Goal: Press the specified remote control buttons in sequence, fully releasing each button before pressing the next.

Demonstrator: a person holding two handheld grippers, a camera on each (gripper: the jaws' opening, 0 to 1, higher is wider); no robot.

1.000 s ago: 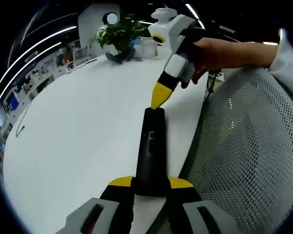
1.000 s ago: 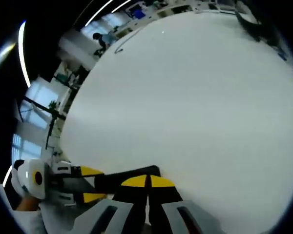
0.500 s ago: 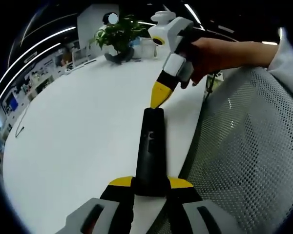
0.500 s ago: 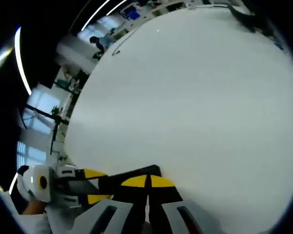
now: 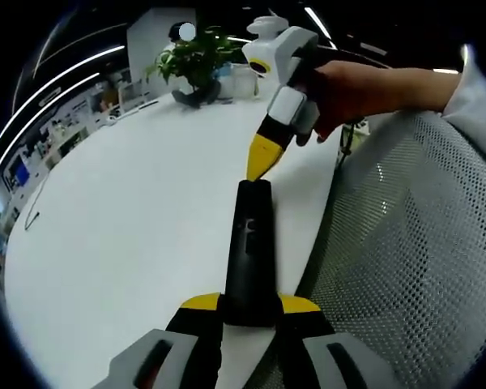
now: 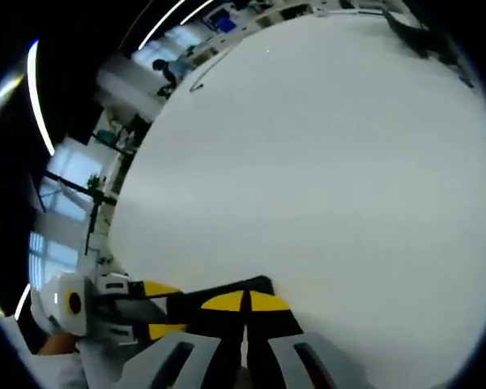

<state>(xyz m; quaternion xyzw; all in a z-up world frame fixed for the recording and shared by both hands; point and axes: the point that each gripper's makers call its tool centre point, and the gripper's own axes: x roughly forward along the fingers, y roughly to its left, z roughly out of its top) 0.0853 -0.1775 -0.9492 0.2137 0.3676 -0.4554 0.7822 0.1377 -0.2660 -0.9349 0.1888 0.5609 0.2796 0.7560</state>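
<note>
A black remote control (image 5: 249,243) lies lengthwise along the white table's right edge. My left gripper (image 5: 251,306) is shut on its near end, with a yellow fingertip on each side. A person's hand brings my right gripper (image 5: 257,166) in from the upper right. Its yellow fingertips are shut together into a point at the remote's far end, and I cannot tell whether they touch it or hover just above. In the right gripper view, my right gripper (image 6: 245,301) stands shut over the remote (image 6: 190,301). The left gripper (image 6: 150,309) holds that remote from the left.
The white table (image 5: 130,219) stretches left and away. A potted plant (image 5: 196,61) stands at its far end. A grey mesh chair back (image 5: 405,251) sits close on the right of the table edge. A thin cable (image 6: 206,74) lies far across the table.
My right gripper has leaned slightly to the left, with its tip still at the remote's far end. The left gripper and the remote have not moved.
</note>
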